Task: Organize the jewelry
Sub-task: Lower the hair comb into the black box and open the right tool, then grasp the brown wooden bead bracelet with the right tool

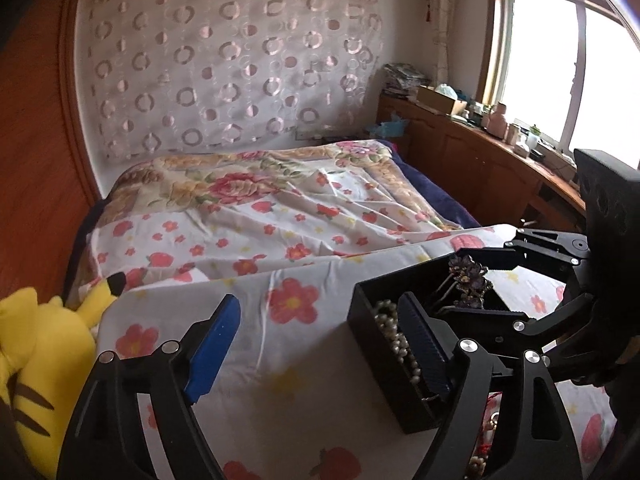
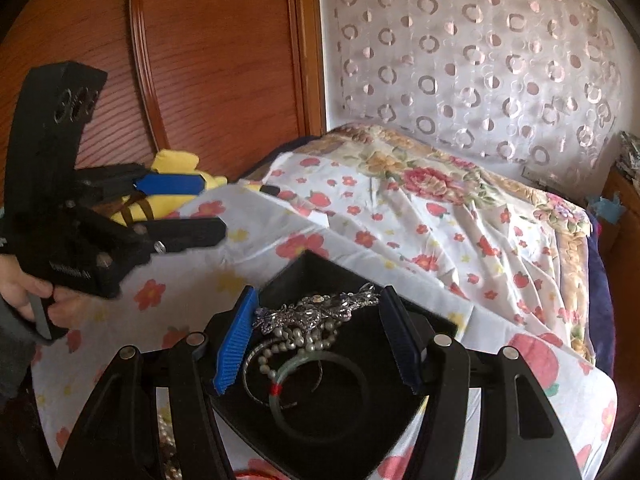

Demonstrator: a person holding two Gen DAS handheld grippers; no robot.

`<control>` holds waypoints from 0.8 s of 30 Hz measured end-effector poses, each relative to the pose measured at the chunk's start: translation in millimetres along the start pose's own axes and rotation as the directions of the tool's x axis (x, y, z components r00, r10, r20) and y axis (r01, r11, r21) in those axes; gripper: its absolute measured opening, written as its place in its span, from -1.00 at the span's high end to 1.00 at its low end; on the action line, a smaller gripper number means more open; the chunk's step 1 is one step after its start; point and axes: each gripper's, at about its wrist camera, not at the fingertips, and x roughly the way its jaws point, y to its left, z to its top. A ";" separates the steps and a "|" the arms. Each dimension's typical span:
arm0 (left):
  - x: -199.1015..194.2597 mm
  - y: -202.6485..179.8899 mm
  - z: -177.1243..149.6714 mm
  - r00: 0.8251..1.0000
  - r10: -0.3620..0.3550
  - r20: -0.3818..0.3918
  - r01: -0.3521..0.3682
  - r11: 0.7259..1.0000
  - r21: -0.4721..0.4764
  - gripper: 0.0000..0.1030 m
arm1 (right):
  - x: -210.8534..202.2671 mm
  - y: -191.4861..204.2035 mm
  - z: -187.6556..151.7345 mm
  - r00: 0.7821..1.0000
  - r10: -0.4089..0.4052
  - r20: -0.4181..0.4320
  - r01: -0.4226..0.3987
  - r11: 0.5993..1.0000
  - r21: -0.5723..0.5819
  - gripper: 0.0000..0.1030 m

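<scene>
A black jewelry box [image 2: 400,396] [image 1: 372,316] stands on a flower-print cloth [image 1: 288,360]. In it lie a purple-silver ornate hairpin [image 2: 320,308] [image 1: 470,280], a pearl necklace [image 2: 300,340] [image 1: 394,332] and a green jade bangle [image 2: 316,364]. My right gripper [image 2: 320,344] is open, its jaws astride the hairpin and pearls just above the box; it also shows in the left wrist view [image 1: 496,284]. My left gripper [image 1: 320,348] is open and empty, left of the box, with its right finger over the box's near rim; it also shows in the right wrist view [image 2: 192,208].
More pearls and red-corded pieces [image 1: 486,440] lie on the cloth by the box's near side. A yellow plush toy [image 1: 36,352] sits at the left. The bed with a floral quilt [image 1: 260,208] lies behind, and a wooden cabinet [image 1: 480,156] with clutter stands under the window.
</scene>
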 end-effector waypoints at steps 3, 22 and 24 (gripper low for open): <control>-1.9 5.8 -8.5 1.000 0.000 -0.010 0.000 1.000 -0.015 -0.51 | -2.5 -2.6 -4.3 0.999 -0.031 -0.010 0.031 1.000 0.003 -0.31; -52.1 -32.8 -76.6 0.999 -0.034 -0.026 0.033 0.999 -0.029 -0.51 | -90.3 11.4 -72.2 0.993 -0.111 -0.028 0.113 0.990 0.080 -0.10; -57.5 -36.5 -84.8 0.999 -0.035 -0.026 0.034 0.999 -0.031 -0.52 | -88.8 17.5 -82.0 0.993 -0.104 -0.056 0.108 0.991 0.080 0.06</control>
